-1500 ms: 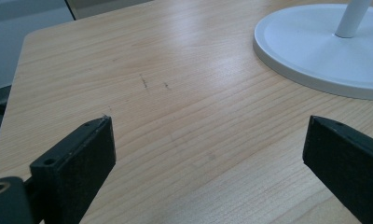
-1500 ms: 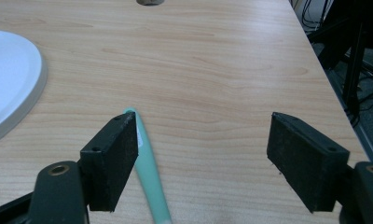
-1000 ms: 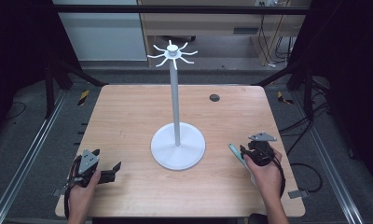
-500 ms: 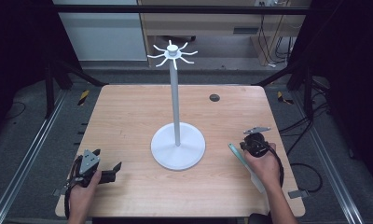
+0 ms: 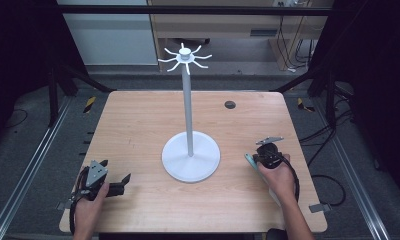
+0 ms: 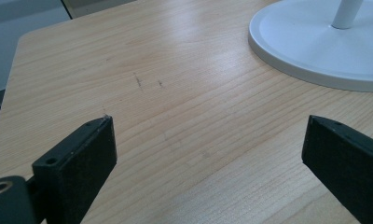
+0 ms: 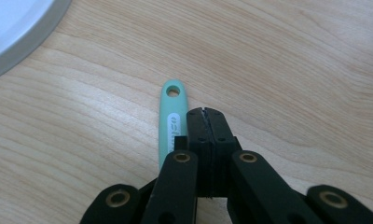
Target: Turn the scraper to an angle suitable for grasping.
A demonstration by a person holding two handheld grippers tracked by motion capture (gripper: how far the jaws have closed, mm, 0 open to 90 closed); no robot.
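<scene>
One wooden table (image 5: 138, 125) carried one white stand (image 5: 190, 115), a round base with a single upright pole topped by a ring of short spokes. One mint-green handle (image 7: 171, 122) with a hanging hole at its tip lay flat on the wood, at about four o'clock from the stand's base and well apart from it. One small dark disc (image 5: 230, 104) sat on the table at about one o'clock from the stand.

There were two grippers. The left gripper (image 6: 208, 154), at about seven o'clock from the base, had its jaws spread wide with bare wood between them, touching nothing. The right gripper (image 7: 206, 122) had its jaws pressed together with no gap, nothing between them; they sat just beside the green handle, over its right edge, though whether they touched it could not be told.
</scene>
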